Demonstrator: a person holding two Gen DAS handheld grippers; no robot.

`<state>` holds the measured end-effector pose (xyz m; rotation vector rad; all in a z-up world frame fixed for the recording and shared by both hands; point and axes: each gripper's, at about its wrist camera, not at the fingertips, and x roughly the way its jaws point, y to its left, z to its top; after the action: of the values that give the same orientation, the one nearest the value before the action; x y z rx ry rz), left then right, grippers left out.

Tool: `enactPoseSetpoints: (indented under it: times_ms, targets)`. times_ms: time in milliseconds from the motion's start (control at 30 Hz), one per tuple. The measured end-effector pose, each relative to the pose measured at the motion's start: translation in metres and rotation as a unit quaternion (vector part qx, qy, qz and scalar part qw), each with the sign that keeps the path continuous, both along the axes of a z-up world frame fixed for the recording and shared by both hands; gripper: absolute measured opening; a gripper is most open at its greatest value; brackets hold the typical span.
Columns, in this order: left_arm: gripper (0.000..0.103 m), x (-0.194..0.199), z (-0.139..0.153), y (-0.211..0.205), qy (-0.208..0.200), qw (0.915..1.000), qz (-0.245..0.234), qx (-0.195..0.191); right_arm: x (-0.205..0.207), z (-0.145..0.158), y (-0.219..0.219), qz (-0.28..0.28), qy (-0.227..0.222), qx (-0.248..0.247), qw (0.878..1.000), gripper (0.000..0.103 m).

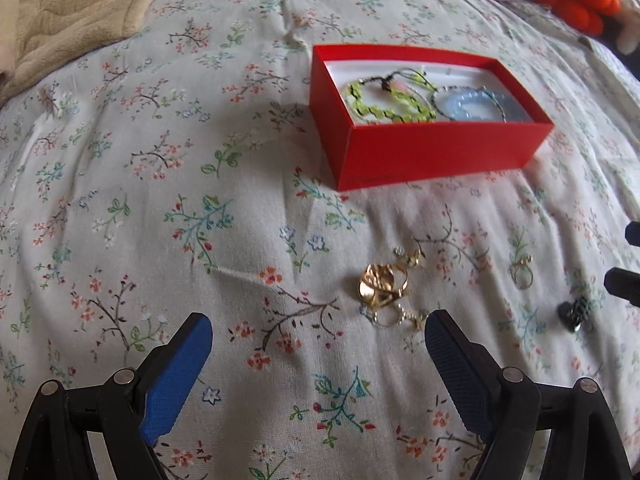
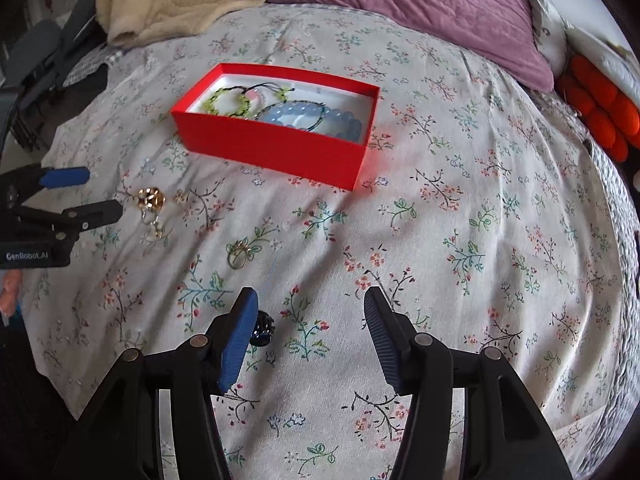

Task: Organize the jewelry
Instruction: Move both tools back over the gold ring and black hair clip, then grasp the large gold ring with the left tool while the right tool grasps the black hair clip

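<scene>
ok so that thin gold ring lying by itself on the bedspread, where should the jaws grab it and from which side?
Take the thin gold ring across its plain band, coming straight down from above. It lies flat on the soft floral bedspread with its small ornament at the far end, so one jaw can go inside the hoop and one outside. Nothing else lies near it, though the fabric may get pinched.

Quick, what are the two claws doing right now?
Left gripper: open, holding nothing.
Right gripper: open, holding nothing.

red box (image 1: 436, 152), lime-green bracelet (image 1: 384, 100), pale blue beads (image 2: 320, 118), gold rings (image 1: 384, 282), floral bedsheet (image 1: 160, 200), mauve pillow (image 2: 420, 12)
</scene>
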<state>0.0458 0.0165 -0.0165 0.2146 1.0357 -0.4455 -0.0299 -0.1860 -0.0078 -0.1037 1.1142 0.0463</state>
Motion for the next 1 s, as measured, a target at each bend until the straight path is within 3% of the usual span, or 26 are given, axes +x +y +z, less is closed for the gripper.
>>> enactPoseSetpoints:
  times_ms: [167, 267, 400, 600, 733, 1000]
  targets:
    - [0.09, -0.008, -0.018, 0.003, -0.001, 0.9984, -0.036, -0.042, -0.016, -0.019, 0.014, 0.06, 0.005, 0.01, 0.998, 0.061]
    - [0.09, -0.014, -0.029, -0.003, -0.022, 0.9977, -0.059, -0.024, -0.019, -0.03, 0.018, 0.076, 0.012, 0.008, 0.997, 0.061]
    - [0.09, -0.017, -0.031, -0.01, -0.051, 0.9956, -0.078, -0.015, -0.016, -0.04, 0.02, 0.077, 0.021, 0.021, 0.997, 0.061]
    - [0.089, -0.009, -0.028, -0.014, -0.041, 0.9956, -0.066, -0.052, -0.008, -0.042, 0.018, 0.06, 0.018, 0.039, 0.997, 0.061]
    - [0.078, -0.007, -0.027, -0.017, -0.028, 0.9951, -0.064, -0.07, -0.007, -0.042, 0.019, 0.061, 0.02, 0.038, 0.997, 0.061]
    - [0.055, -0.006, -0.026, -0.026, -0.034, 0.9963, -0.055, -0.057, -0.003, -0.044, 0.029, 0.067, 0.035, 0.043, 0.996, 0.058]
